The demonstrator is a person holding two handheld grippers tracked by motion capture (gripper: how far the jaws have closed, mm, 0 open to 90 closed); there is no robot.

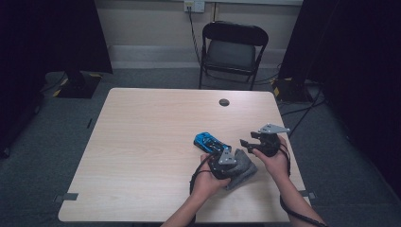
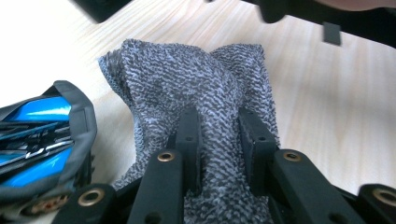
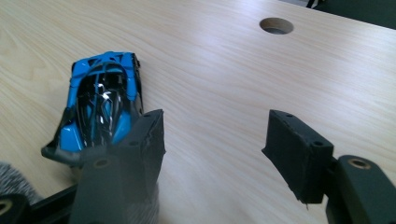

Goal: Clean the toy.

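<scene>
Left gripper has its jaws pinched tight on the grey knitted cloth, which is bunched up on the table right next to the blue toy car. Right gripper, just past the cloth from the car, hangs wide open with nothing between its jaws.

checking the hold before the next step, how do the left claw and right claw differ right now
The left claw is shut on the grey cloth, its jaws pinching a fold; the right claw stands open with only bare table between its jaws. In the high view the left claw sits low on the cloth, while the right claw is beside it, pointing toward the blue toy car. Both are black and hand-held.
</scene>
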